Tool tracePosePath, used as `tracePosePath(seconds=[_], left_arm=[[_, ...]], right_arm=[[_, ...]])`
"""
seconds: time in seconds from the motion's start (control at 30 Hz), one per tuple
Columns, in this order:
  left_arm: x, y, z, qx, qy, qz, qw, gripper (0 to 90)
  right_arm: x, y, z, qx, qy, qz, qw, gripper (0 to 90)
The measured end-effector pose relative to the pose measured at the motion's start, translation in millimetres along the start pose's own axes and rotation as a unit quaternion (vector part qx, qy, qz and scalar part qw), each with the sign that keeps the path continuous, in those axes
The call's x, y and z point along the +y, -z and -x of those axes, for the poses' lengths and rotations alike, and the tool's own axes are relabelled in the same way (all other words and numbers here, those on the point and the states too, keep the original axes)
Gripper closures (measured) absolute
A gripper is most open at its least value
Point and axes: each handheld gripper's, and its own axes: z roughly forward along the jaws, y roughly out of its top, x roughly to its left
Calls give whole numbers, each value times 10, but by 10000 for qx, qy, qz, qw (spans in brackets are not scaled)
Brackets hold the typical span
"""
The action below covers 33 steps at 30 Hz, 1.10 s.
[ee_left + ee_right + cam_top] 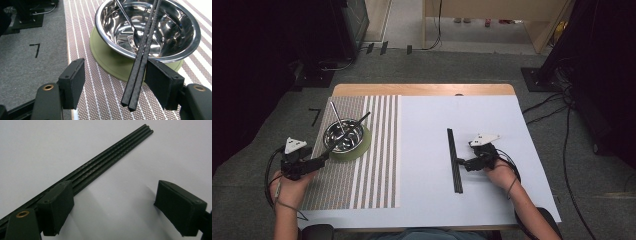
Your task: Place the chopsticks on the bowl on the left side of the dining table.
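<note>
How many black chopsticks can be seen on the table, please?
5, as far as the ridges show: two chopsticks in the bowl lean on the steel bowl's rim; a bundle of about three lies on the white table.

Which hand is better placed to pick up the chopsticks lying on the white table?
Right. The right gripper sits open beside the loose chopsticks on the white table; the left gripper is by the bowl.

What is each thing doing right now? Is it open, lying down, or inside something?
left gripper: open, chopsticks between its jaws
right gripper: open beside the bundle
pair of chopsticks: leaning across the bowl's rim
bowl: upright on the green plate
spoon: resting inside the bowl
bundle of chopsticks: lying flat on the white table
</note>
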Motion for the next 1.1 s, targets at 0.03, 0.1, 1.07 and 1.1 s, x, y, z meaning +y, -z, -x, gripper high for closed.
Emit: tracePosePath(seconds=[0.03, 0.1, 1.07, 1.1], left_arm=[[0, 1, -10, 15, 12, 3, 10000, 332], [-1, 1, -29, 30, 47, 15, 10000, 332], [5, -62, -226, 255, 533, 183, 9981, 338], [6, -67, -234, 261, 551, 190, 9980, 338]], right_arm=[[0, 0, 0, -1, -1, 0, 10000, 151], [0, 0, 0, 0, -2, 1, 10000, 151], [1, -1, 0, 3, -2, 3, 10000, 151], [1, -1, 1, 3, 0, 4, 10000, 151]])
